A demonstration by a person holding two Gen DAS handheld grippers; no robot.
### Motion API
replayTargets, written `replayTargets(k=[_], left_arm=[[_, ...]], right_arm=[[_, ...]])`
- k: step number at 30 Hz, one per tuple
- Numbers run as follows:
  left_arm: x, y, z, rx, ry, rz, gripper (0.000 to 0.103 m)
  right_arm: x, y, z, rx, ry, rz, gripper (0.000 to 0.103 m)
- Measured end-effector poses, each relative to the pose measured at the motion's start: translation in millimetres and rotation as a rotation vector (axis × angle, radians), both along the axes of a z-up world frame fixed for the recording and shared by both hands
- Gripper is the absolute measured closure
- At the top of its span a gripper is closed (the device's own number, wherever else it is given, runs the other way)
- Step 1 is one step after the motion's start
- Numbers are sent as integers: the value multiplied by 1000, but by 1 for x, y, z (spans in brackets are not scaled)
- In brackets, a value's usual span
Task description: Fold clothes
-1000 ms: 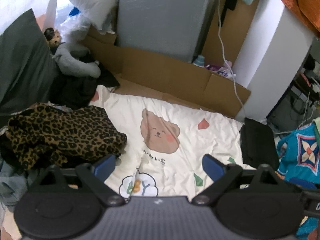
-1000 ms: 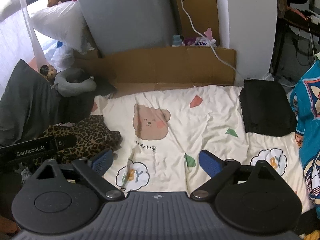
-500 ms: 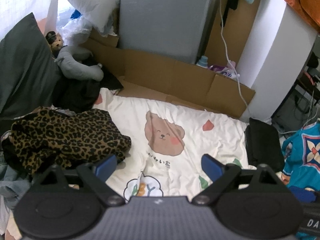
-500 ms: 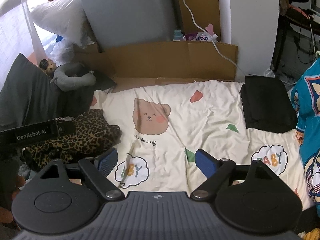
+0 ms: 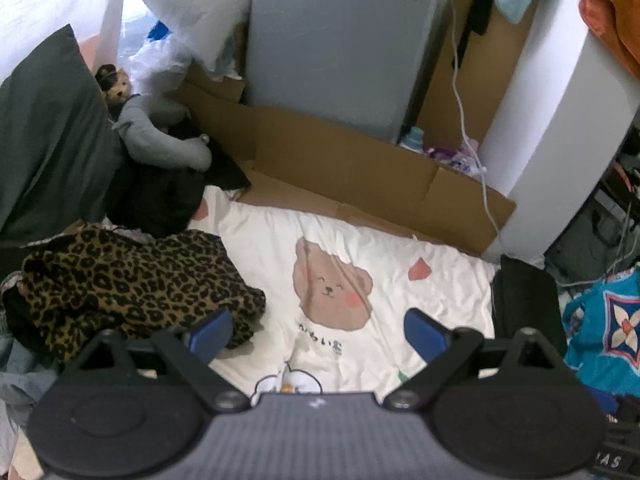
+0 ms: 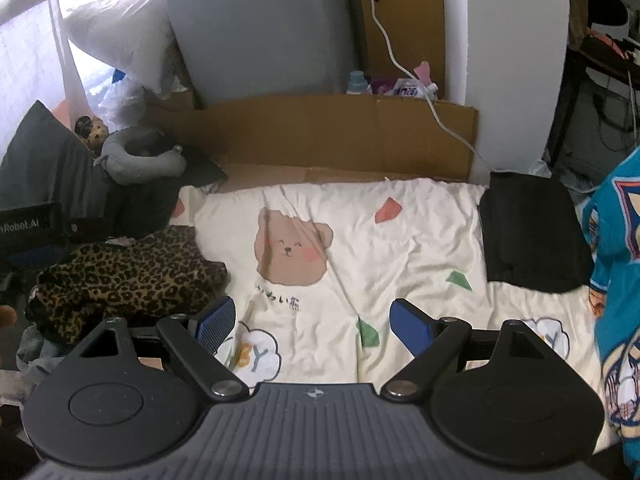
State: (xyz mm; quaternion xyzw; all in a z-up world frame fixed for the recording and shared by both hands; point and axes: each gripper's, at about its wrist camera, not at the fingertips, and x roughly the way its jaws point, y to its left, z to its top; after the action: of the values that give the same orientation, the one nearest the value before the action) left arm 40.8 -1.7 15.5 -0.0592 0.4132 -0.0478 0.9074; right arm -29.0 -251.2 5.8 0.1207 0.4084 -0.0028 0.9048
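Observation:
A crumpled leopard-print garment [image 5: 132, 284] [image 6: 128, 276] lies in a heap at the left edge of a cream bear-print blanket [image 5: 360, 264] [image 6: 360, 248]. A folded black garment [image 5: 524, 300] [image 6: 532, 236] rests at the blanket's right side. A teal patterned garment [image 5: 608, 320] [image 6: 616, 280] sits at the far right. My left gripper [image 5: 318, 330] hovers open above the blanket, its left pad near the leopard heap. My right gripper [image 6: 312, 322] is open too, holding nothing. Part of the left gripper's body [image 6: 28, 228] shows at the right wrist view's left edge.
Cardboard [image 5: 360, 168] [image 6: 320, 132] lines the far side of the blanket, before a grey appliance [image 5: 340, 40] [image 6: 256, 28] and a white cabinet [image 5: 560, 120]. A dark pillow [image 5: 44, 148], a grey neck pillow [image 5: 160, 140] and black clothes [image 5: 160, 196] crowd the left. A white cable [image 6: 420, 80] hangs down.
Both grippers have drawn back and risen slightly, so the blanket and leopard heap sit a little further down and right in the views. Both stay open and hold nothing.

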Motion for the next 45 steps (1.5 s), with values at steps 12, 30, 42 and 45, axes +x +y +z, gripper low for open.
replayTargets(k=[12, 30, 42, 45], left_arm=[[34, 11, -25, 37, 19, 12, 7], [78, 52, -65, 79, 73, 130, 7], [98, 66, -96, 74, 93, 177, 7], [103, 68, -104, 94, 48, 155, 7]], right_arm=[[22, 5, -28, 75, 38, 121, 0], [52, -16, -62, 187, 46, 184, 0], [76, -31, -114, 189, 106, 127, 0], [81, -34, -126, 189, 110, 110, 0]])
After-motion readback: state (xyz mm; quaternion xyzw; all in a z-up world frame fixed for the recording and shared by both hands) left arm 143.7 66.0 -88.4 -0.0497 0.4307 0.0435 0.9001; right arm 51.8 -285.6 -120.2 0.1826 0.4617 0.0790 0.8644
